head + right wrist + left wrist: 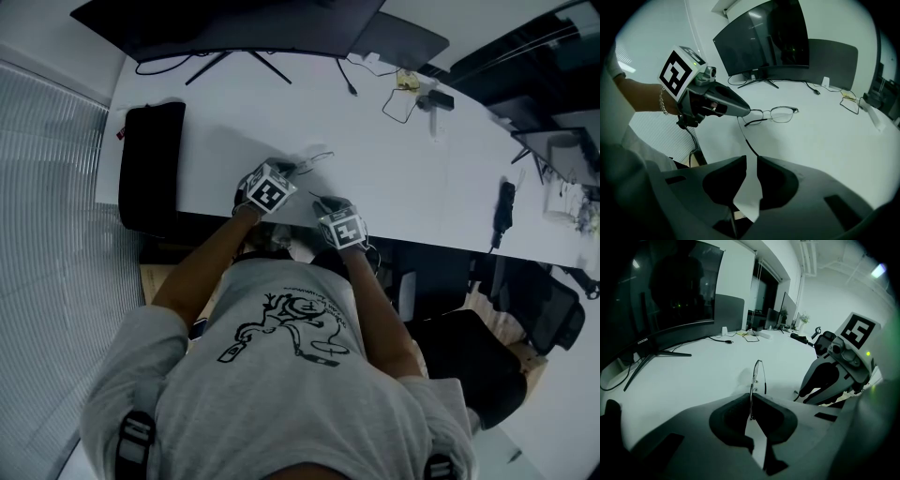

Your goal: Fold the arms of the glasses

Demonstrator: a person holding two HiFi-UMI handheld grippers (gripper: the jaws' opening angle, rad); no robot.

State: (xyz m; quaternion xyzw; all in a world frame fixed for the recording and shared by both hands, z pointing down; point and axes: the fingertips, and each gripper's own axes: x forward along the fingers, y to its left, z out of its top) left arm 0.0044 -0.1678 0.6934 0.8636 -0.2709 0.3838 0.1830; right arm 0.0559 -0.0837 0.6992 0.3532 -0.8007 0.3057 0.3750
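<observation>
Pinching the wire rim of the glasses (pixel 783 114) in the left gripper (pixel 750 397), on the desk (pixel 422 187) before the monitor (pixel 764 37), holding the jaws of the right gripper (pixel 752 157) slightly apart at the tip of the temple arm (pixel 744 138), leaving cables (pixel 349 82) by the monitor, black bag (pixel 150 164) off its left.

It was an office. A big dark screen (pixel 764 42) stood on a long white desk (pixel 422 187), with cables (pixel 349 82) and a black chair (pixel 553 314) nearby.

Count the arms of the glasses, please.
2. One arm runs from the tip of the left gripper toward the right gripper; the other arm lies just below the lenses. None seems hidden.
</observation>
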